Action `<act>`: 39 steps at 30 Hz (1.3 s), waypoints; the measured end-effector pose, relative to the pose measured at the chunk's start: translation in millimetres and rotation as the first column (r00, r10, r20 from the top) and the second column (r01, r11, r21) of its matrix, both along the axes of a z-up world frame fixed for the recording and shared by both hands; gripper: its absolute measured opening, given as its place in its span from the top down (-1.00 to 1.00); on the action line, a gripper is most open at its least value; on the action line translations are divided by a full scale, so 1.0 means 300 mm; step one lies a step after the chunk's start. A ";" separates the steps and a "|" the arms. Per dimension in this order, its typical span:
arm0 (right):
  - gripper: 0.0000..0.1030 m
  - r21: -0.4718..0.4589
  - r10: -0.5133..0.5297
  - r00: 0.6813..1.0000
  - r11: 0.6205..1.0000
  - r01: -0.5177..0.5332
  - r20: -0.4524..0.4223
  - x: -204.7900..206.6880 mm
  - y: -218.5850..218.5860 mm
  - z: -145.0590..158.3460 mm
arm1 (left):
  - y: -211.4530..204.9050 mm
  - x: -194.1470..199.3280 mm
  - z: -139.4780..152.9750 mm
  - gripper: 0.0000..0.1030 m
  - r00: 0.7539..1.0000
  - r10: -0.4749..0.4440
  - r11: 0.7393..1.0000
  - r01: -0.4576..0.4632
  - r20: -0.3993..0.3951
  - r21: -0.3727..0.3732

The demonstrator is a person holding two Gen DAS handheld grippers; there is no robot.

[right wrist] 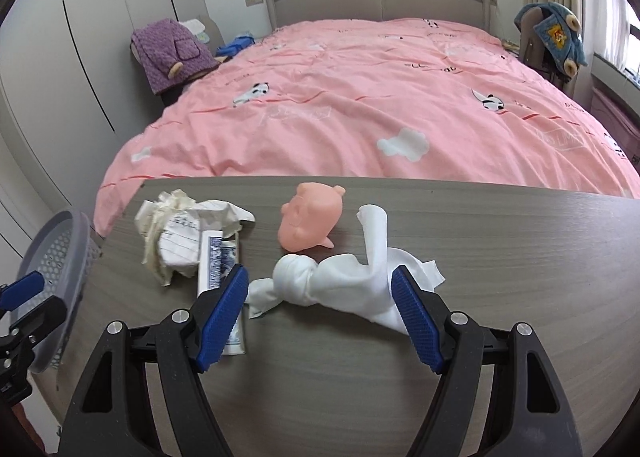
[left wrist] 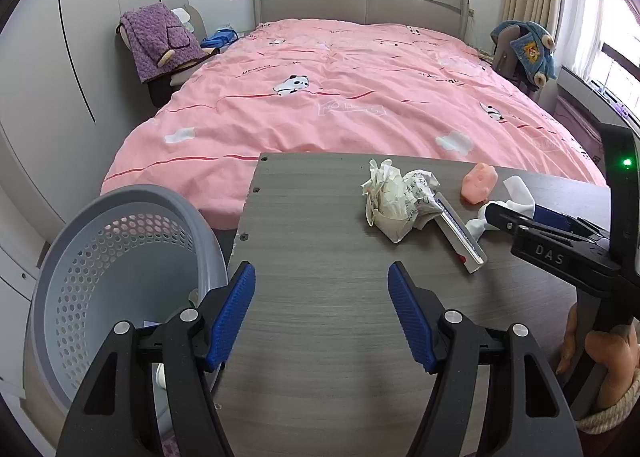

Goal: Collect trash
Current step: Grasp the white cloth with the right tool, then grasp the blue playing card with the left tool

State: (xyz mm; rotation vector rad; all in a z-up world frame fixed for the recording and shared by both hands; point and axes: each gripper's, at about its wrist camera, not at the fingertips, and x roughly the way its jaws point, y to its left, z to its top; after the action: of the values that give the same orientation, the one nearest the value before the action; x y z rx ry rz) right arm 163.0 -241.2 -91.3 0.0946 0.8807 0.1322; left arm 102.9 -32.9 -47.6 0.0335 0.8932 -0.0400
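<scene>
A ball of crumpled paper lies on the grey wooden table. Beside it is a long white and blue box. To the right are a pink toy head and a white cloth. My left gripper is open over bare table, short of the paper, with nothing between its fingers. My right gripper is open just above the white cloth, which lies between its spread fingers.
A grey perforated basket stands off the table's left edge. Behind the table is a bed with a pink cover. Chairs draped with clothes stand at both sides of the bed. A hand holds the right gripper.
</scene>
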 end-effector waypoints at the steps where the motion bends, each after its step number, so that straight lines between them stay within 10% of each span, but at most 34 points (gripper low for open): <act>1: -0.41 -0.003 0.000 1.000 1.000 0.000 -0.005 0.004 0.001 -0.006 | 0.000 0.003 -0.002 -0.28 1.000 0.000 1.000 0.000 -0.002 -0.001; 5: -0.39 -0.018 -0.001 1.000 1.000 0.000 -0.025 0.015 0.006 -0.020 | -0.004 0.011 -0.007 -0.28 1.000 -0.003 1.000 0.003 -0.008 -0.004; 12: 0.26 0.010 0.016 0.999 1.000 -0.016 -0.039 0.007 0.000 -0.028 | -0.023 0.015 -0.008 -0.28 1.000 -0.016 1.000 0.015 -0.008 -0.005; 39: 0.32 0.187 -0.154 0.988 0.971 0.146 0.028 -0.339 -0.260 0.030 | -0.318 0.141 -0.095 -0.28 0.989 -0.113 0.992 0.107 -0.097 -0.059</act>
State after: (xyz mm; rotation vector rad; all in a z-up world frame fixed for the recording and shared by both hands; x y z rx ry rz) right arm 61.3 -319.0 -82.5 0.3300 0.8142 0.0741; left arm 145.2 -128.4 -76.1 0.0309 0.9893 -0.1699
